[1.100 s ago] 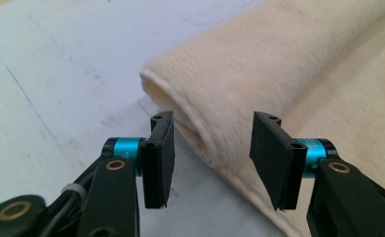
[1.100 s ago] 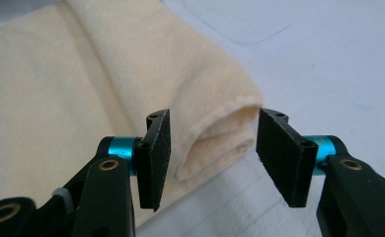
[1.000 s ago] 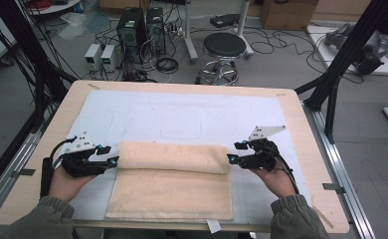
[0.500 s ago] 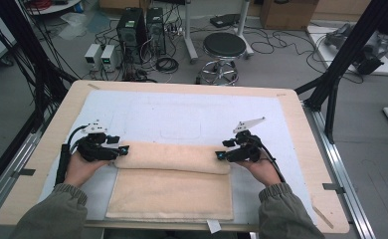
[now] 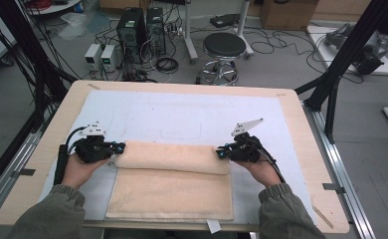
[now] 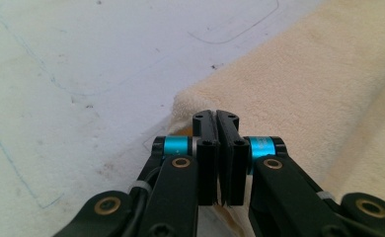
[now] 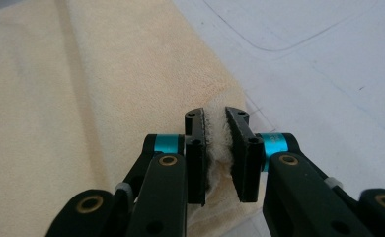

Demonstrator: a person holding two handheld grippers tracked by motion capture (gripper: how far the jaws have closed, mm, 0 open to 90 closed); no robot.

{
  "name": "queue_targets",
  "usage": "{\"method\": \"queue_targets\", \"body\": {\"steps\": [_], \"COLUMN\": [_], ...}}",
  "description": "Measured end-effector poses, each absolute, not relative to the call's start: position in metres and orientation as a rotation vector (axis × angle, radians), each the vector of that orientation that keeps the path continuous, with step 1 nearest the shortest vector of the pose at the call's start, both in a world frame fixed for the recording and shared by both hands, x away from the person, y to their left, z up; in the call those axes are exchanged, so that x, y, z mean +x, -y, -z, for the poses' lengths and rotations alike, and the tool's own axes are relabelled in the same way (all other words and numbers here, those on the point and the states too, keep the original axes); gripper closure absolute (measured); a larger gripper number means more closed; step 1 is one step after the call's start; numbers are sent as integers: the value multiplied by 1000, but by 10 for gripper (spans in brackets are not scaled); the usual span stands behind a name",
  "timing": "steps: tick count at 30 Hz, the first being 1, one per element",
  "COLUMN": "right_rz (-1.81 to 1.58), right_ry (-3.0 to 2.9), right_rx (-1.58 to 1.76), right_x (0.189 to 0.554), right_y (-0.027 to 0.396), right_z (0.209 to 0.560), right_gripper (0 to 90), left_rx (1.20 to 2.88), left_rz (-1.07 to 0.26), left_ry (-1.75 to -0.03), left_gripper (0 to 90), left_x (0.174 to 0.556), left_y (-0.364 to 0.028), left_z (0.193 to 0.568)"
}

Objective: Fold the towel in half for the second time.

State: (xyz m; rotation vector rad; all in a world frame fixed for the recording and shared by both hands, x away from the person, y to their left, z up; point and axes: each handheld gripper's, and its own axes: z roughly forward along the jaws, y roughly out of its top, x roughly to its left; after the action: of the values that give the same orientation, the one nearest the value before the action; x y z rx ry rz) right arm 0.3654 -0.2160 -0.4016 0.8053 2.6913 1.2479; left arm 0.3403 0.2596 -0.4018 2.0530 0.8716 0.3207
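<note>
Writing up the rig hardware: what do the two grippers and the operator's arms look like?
Both the left gripper and the right gripper are black, two-jawed, with flat rectangular pads, cyan collars and brass-coloured pivot screws on the linkage arms. Each carries a pale grey three-cornered plate on top and trails a black cable. The person wears olive-green sleeves.

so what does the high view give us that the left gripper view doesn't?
High view alone: the whole table, both hands, the right tool at the towel's right end, the near half of the towel lying flat, and a stool and boxes on the floor beyond. Left gripper view alone: the jaws close up, pressed together with the towel corner's thin edge pinched between them. Both: the left tool at the left end of the folded cream towel, on the white mat with faint drawn outlines.
</note>
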Motion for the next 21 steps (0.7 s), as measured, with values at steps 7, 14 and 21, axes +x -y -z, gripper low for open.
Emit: {"method": "queue_targets", "body": {"steps": [7, 14, 21], "right_rz": [-1239, -1341, -1409], "right_ry": [-2649, -2656, -2611], "right_rx": [669, 511, 540], "right_x": [332, 262, 253], "right_y": [217, 224, 238], "right_z": [378, 366, 364], "right_gripper": [809, 752, 657], "left_rx": [2124, 2085, 2061], "left_rz": [-428, -442, -432], "left_ry": [-732, -600, -629], "left_gripper": [872, 806, 651], "left_x": [294, 220, 218], "left_y": [-258, -272, -275], "left_z": [385, 370, 372]}}
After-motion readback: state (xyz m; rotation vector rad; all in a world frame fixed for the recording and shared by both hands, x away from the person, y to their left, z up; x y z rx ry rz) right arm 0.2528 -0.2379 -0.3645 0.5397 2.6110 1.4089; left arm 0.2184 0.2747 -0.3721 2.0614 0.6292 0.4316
